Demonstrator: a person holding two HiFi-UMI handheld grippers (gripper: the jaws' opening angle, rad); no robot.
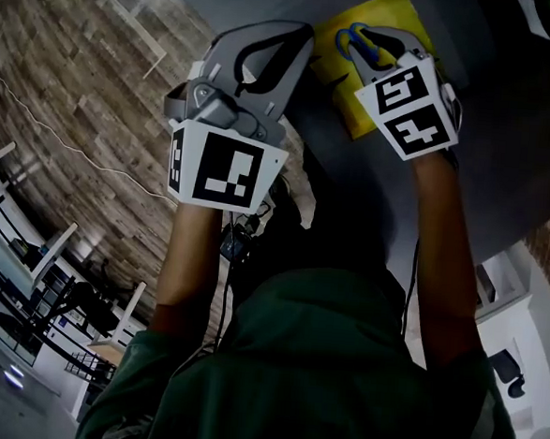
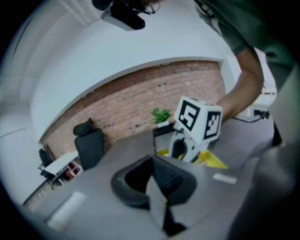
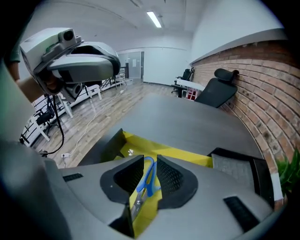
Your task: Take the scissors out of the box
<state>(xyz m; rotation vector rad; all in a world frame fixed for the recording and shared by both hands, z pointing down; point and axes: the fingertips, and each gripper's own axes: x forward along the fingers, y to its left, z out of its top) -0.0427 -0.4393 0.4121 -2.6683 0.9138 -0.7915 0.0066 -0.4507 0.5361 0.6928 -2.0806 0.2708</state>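
Blue-handled scissors (image 3: 146,180) stand between the jaws of my right gripper (image 3: 146,176), which is shut on them just above the open yellow box (image 3: 187,154). In the head view the scissors' blue handles (image 1: 356,41) stick out past the right gripper (image 1: 373,50), over the yellow box (image 1: 334,73). My left gripper (image 1: 292,41) hovers just left of the box, shut and empty. Its own view shows the left gripper (image 2: 154,180) with pads together above the grey table, and the right gripper's marker cube (image 2: 197,119) over the box (image 2: 214,160).
The box sits on a grey table (image 3: 187,117) by a brick wall. A black tray (image 3: 239,166) lies right of the box. A black office chair (image 2: 89,143), a small plant (image 2: 161,115), a white strip (image 2: 224,178) and a white roll (image 2: 65,208) are nearby.
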